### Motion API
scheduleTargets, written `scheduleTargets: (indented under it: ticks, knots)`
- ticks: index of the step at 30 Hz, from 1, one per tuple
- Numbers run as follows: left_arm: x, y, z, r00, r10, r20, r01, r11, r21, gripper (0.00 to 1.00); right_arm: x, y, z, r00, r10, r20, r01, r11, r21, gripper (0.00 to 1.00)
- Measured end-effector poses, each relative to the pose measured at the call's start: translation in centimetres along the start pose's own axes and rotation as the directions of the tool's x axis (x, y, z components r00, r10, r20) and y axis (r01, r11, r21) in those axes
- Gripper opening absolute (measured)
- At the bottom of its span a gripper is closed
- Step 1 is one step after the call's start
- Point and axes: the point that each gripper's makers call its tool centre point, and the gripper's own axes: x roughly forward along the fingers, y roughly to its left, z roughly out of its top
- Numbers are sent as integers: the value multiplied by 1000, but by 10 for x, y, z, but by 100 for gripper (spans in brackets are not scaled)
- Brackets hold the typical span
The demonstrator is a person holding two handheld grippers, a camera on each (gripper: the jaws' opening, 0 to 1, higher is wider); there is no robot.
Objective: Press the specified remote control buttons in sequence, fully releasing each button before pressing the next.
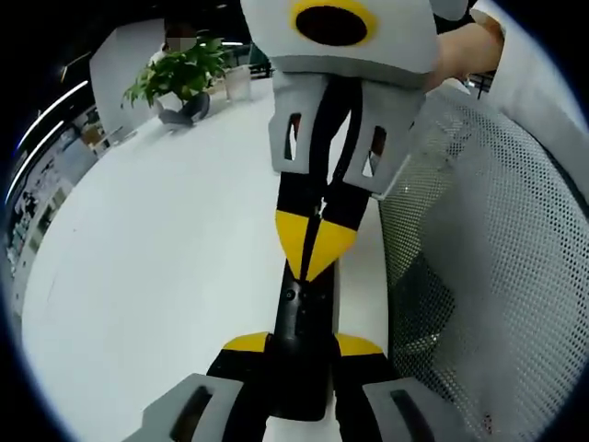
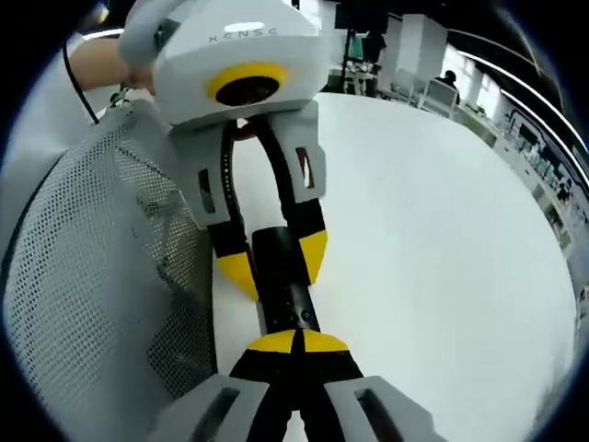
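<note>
A slim black remote control (image 1: pixel 299 318) stands out over the white table (image 1: pixel 166 276). My left gripper (image 1: pixel 302 354) is shut on its near end, one yellow pad on each side. My right gripper (image 1: pixel 313 247) comes in from above, its yellow tips shut together and resting on the remote's far, button end. In the right gripper view, the right gripper (image 2: pixel 296 343) has its closed tips down on the remote (image 2: pixel 287 295), and the left gripper (image 2: pixel 274 262) clamps the remote from the far side. The buttons under the tips are hidden.
A grey mesh chair back (image 1: pixel 488 276) stands close beside the table edge, also seen as mesh (image 2: pixel 101 276). A potted plant (image 1: pixel 179 78) sits at the table's far end. A person's hand (image 1: pixel 465 51) holds the right gripper. Office desks (image 2: pixel 433 87) lie beyond.
</note>
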Motion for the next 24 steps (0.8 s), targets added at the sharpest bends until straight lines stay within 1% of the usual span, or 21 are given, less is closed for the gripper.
scheduleTargets:
  ticks: [2,6,7,9,11,13,15,18,19,21,24]
  knots:
    - [0,0,0,1000,-1,-3,1,1000,1,23,0,2,1,1000,1,-4,-1,1000,2,0]
    - [0,0,0,1000,0,-6,0,1000,-1,23,1,4,1,999,-19,-27,18,999,-47,0]
    - [0,0,0,1000,1,-4,-1,1000,-4,23,1,3,1,999,-22,-44,18,996,-86,0]
    - [0,0,0,1000,1,-1,-1,1000,-5,23,1,4,1,997,-33,-67,23,991,-133,0]
    - [0,0,0,1000,1,-1,-1,1000,-5,23,2,5,1,996,-39,-81,26,987,-156,0]
    - [0,0,0,1000,1,-2,-1,1000,-5,23,3,4,1,993,-49,-107,30,984,-178,0]
    - [0,0,0,1000,0,-1,0,1000,-4,23,5,3,2,991,-55,-120,33,983,-183,0]
    - [0,0,0,1000,0,4,0,1000,-4,23,3,2,1,992,-66,-112,46,984,-175,0]
    - [0,0,0,1000,0,5,0,1000,-4,23,3,1,1,994,-66,-90,54,989,-138,0]
    - [0,0,0,1000,0,9,0,1000,-3,23,1,1,1,997,-42,-65,35,994,-108,0]
    - [0,0,0,1000,-2,14,2,1000,-3,23,-1,0,0,998,-22,-56,18,997,-73,0]
